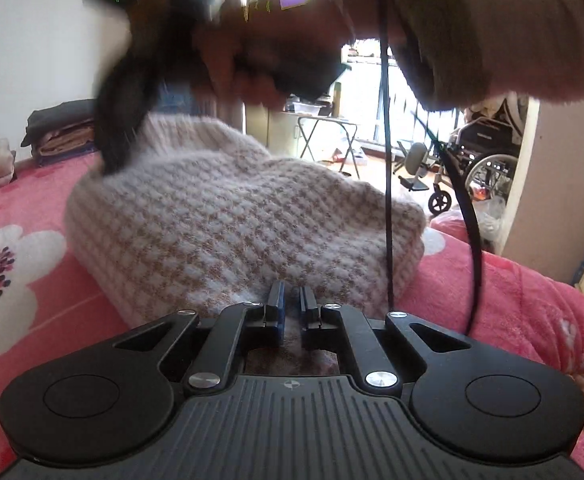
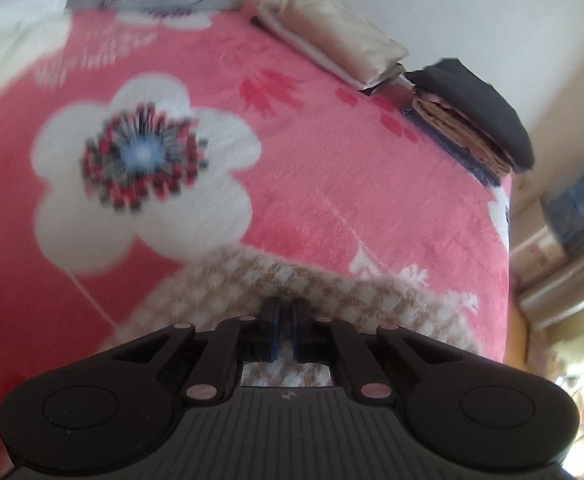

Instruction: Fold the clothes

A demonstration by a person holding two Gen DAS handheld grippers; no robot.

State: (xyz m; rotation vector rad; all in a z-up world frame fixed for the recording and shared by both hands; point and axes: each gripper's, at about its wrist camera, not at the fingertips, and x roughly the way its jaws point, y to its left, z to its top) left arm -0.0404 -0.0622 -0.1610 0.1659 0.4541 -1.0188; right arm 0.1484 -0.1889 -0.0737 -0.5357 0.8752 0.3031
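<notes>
A white-and-tan checked knit sweater (image 1: pixel 232 216) lies folded into a thick block on the pink bed. My left gripper (image 1: pixel 292 300) is at its near edge, fingers almost together with knit pinched between them. The right gripper (image 1: pixel 110 162), motion-blurred and held by a hand (image 1: pixel 252 68) in a fuzzy sleeve, comes down onto the sweater's far left corner. In the right wrist view that gripper (image 2: pixel 286 312) has its fingers nearly closed over the sweater (image 2: pixel 331 284), which bunches around the tips.
A pink floral blanket (image 2: pixel 292 160) covers the bed. Folded stacks sit against the wall: a dark-and-tan pile (image 2: pixel 471 120) and a cream pile (image 2: pixel 343 40). Black cables (image 1: pixel 387 160) hang across the sweater. A wheelchair (image 1: pixel 483 160) and a folding table (image 1: pixel 323 128) stand beyond the bed.
</notes>
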